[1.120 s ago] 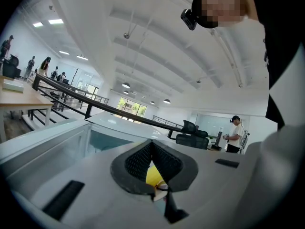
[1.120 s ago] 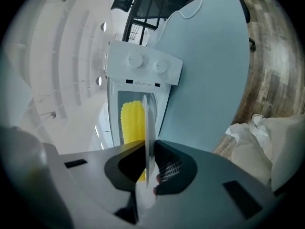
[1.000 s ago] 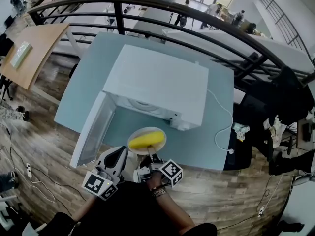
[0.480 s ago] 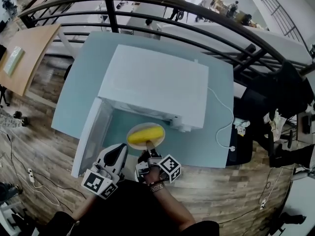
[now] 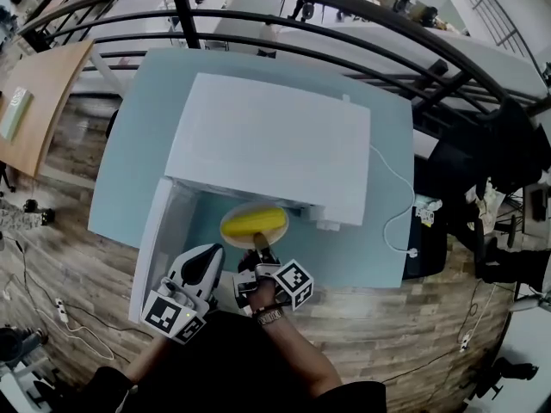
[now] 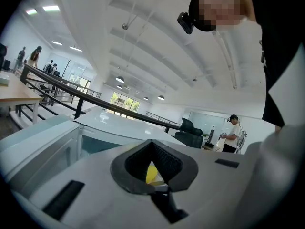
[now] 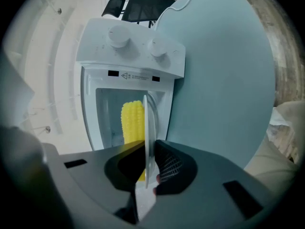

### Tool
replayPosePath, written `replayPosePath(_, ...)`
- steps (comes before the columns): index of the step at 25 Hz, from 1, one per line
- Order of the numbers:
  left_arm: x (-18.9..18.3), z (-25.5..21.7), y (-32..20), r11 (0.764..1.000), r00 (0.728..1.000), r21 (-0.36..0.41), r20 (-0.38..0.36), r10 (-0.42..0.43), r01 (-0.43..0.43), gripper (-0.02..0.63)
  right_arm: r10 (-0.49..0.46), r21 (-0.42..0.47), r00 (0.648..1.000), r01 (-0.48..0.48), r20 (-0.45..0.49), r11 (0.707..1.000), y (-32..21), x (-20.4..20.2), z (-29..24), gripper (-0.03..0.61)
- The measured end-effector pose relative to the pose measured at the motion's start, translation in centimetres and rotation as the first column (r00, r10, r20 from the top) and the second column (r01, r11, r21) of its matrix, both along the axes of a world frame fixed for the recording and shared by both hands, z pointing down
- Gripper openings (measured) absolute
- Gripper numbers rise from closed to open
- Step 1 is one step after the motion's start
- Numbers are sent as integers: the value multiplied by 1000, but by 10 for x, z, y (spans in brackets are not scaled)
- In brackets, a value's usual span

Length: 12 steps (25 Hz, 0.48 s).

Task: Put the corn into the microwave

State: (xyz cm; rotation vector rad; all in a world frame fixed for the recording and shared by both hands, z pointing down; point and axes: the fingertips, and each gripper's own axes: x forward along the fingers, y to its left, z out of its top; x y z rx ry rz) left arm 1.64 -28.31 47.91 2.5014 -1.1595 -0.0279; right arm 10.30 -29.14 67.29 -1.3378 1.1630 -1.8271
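Where the one white microwave (image 5: 267, 140) stands on the pale blue table (image 5: 379, 248), its single door (image 5: 159, 235) is swung open to the left. One plate (image 5: 231, 236) sits at the mouth of the cavity, its far edge under the oven's top.

One cob of corn (image 5: 252, 222), yellow, lies across the plate.

Right gripper (image 7: 148, 147): jaws nipped tight on the plate's near rim, with the plate edge-on between the pads.

Left gripper (image 6: 152, 144): jaws brought together, nothing gripped. It sits just beside the right one, near the open door, and is not on the plate.

Two round knobs (image 7: 117, 36) sit side by side on the control panel. One white cable (image 5: 394, 196) runs from the oven across the table toward its right edge.
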Motion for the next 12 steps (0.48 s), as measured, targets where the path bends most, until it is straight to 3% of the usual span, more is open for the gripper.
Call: replayPosePath(12, 0, 10, -21, 1000, 1000, -26, -15, 9, -9, 3, 66, -24, 998, -66, 4, 998, -35, -1, 24, 29)
